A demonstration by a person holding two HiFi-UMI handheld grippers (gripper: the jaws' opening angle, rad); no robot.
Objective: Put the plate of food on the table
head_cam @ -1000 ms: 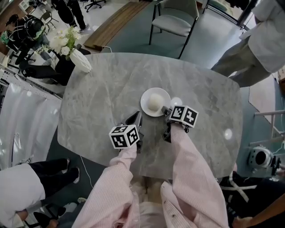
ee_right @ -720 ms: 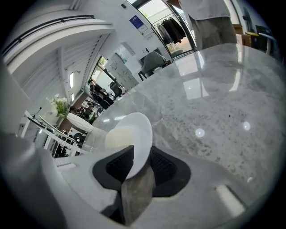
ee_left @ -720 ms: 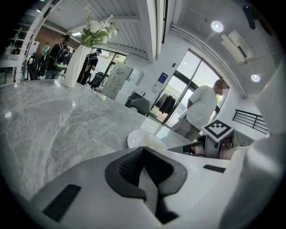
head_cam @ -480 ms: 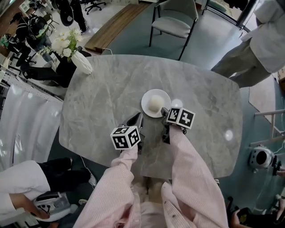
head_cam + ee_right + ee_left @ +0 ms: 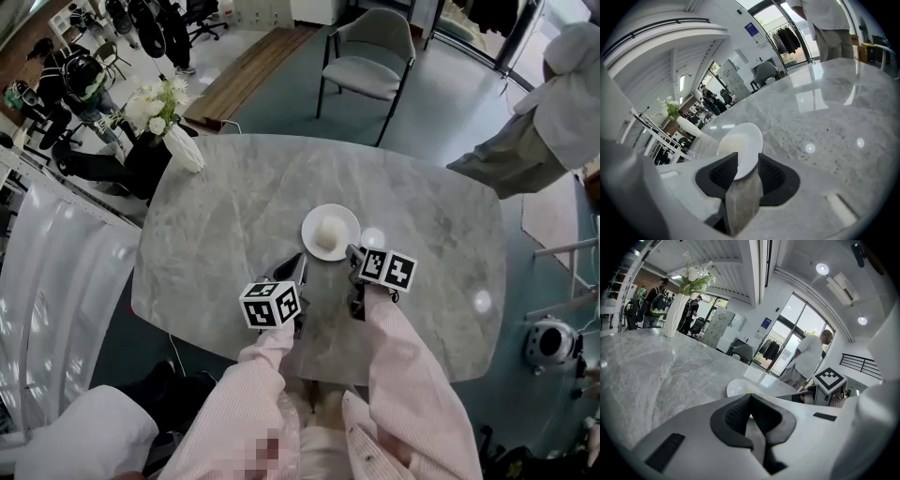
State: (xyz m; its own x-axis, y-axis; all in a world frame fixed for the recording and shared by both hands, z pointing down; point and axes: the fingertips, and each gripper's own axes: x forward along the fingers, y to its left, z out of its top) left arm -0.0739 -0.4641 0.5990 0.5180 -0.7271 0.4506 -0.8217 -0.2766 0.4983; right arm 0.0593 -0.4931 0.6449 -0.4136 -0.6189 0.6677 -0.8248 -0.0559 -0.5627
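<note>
The right gripper [image 5: 746,165] grips the near rim of the plate [image 5: 348,217], which sits on the table [image 5: 225,216] near its middle with a pale mound of food [image 5: 328,230] on it. The left gripper [image 5: 751,403] is clenched on nothing, low over the table just left of the plate. A vase [image 5: 184,150] stands at the far left corner.

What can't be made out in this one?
- What the food is: too small in head view, a plain pale mound in right gripper view.
- Whether the plate rests on the table: right gripper, shut on it, covers its near rim.
- Left gripper view: shut left gripper hides most of the plate.
</note>
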